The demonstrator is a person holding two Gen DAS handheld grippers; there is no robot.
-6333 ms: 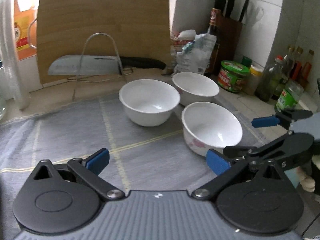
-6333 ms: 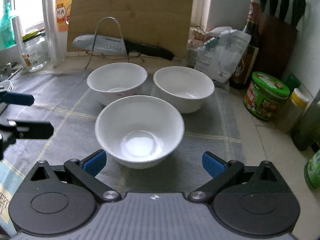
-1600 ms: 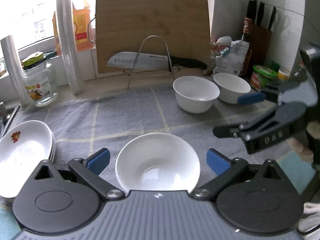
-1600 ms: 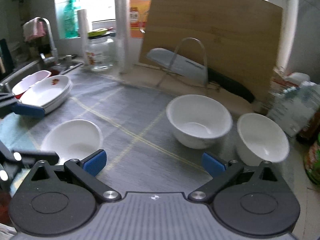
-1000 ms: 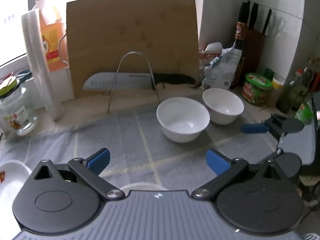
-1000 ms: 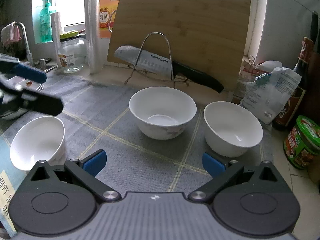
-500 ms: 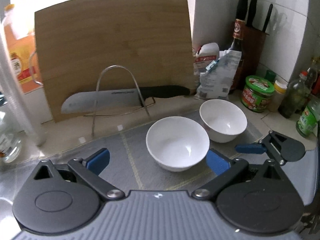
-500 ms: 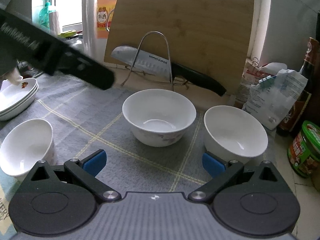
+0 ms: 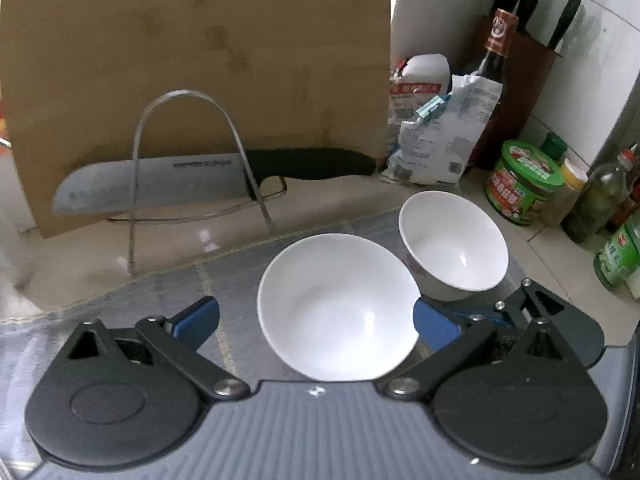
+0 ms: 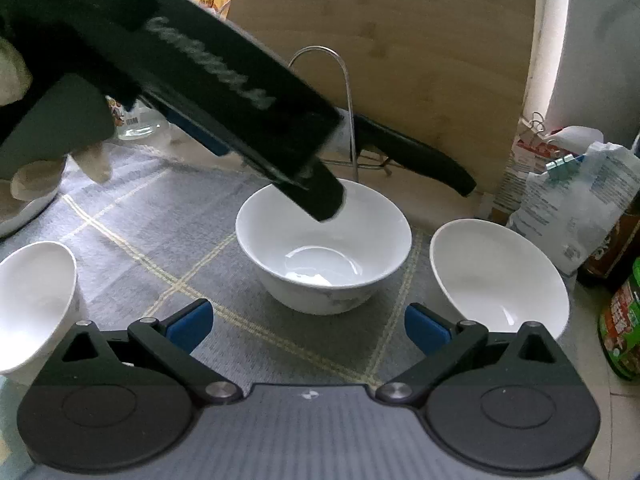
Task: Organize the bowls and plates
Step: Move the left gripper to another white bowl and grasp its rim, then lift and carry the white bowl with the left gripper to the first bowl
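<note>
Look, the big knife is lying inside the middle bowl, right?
Not quite. The knife is resting on the wire rack in front of the cutting board, behind the middle bowl. The left wrist view shows that bowl holding nothing.

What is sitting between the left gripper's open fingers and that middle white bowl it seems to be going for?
Nothing visible. The left gripper is open and already straddles the middle bowl, with no object between its pads and the rim. The second bowl sits close beside it on the right.
</note>
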